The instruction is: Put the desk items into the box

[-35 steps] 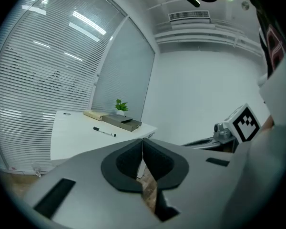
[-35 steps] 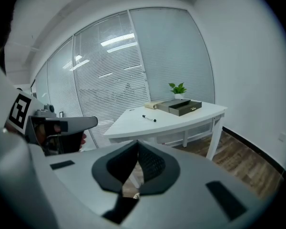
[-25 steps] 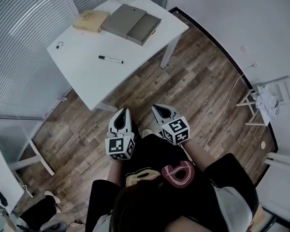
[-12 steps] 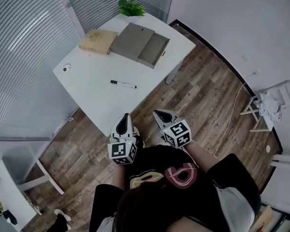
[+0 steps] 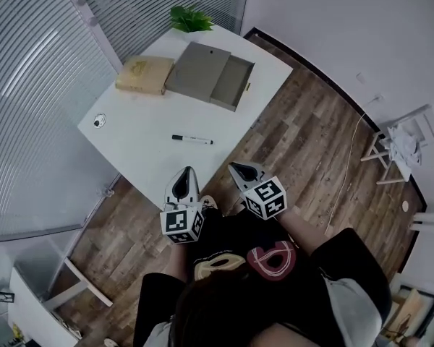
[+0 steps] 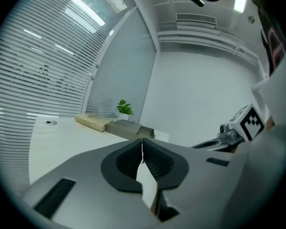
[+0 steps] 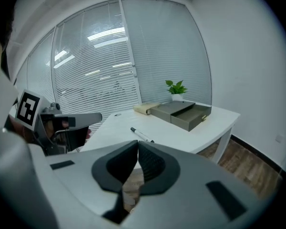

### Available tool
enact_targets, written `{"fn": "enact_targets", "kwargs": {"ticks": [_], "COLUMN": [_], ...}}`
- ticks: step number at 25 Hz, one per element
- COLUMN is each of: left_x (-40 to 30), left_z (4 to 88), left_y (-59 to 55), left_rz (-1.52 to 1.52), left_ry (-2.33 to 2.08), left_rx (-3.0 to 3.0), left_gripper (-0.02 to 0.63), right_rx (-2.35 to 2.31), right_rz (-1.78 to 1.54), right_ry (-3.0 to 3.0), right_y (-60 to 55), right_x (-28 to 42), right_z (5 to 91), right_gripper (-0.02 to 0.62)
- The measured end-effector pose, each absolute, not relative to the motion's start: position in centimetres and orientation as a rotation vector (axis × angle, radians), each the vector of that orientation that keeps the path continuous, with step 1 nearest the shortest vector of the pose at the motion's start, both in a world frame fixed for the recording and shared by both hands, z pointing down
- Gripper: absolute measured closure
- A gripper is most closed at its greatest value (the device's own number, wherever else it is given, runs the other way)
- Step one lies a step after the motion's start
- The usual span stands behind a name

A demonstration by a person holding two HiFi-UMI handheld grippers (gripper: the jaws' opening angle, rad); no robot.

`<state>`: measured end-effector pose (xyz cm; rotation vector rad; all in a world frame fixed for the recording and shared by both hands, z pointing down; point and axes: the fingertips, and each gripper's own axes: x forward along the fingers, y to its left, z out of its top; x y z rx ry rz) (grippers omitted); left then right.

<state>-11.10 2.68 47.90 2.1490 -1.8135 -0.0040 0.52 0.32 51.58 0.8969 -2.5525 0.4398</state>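
Note:
A white desk [image 5: 141, 139] stands ahead of me. On it lie a black-and-white marker pen [image 5: 192, 139], a tan book [image 5: 145, 75] and a grey drawer box [image 5: 211, 75] whose drawer is pulled out. The pen [image 7: 142, 135] and the box [image 7: 183, 113] also show in the right gripper view. My left gripper [image 5: 182, 180] and right gripper [image 5: 239, 170] hang side by side over the floor, short of the desk's near edge. Both are shut with nothing between their jaws.
A small potted plant [image 5: 189, 19] sits at the desk's far corner. A round cable port [image 5: 99, 121] is set in the desk's left side. Window blinds [image 5: 43, 63] run along the left. A white stool [image 5: 403, 144] and a cable [image 5: 347, 172] are on the wood floor at right.
The desk has drifted in the head view as the person's viewpoint shifted. Both grippers keep their place near the body and stay shut.

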Motion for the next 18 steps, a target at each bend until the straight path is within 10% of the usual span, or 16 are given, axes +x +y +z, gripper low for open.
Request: {"fn": "enact_targets", "kwargs": {"ticks": [18], "left_x": [-13.1], "left_z": [48.4], "left_y": [-1.4], "left_rz": [0.036], "left_ry": [-1.78], "left_rx": [2.141], "left_gripper": [0.588], "right_rx": [0.844], "right_rz": [0.505], "right_ry": [-2.533], "right_y": [-4.3], "right_x": [-2.7], "right_z": [52.3], "right_gripper": [0.521]}}
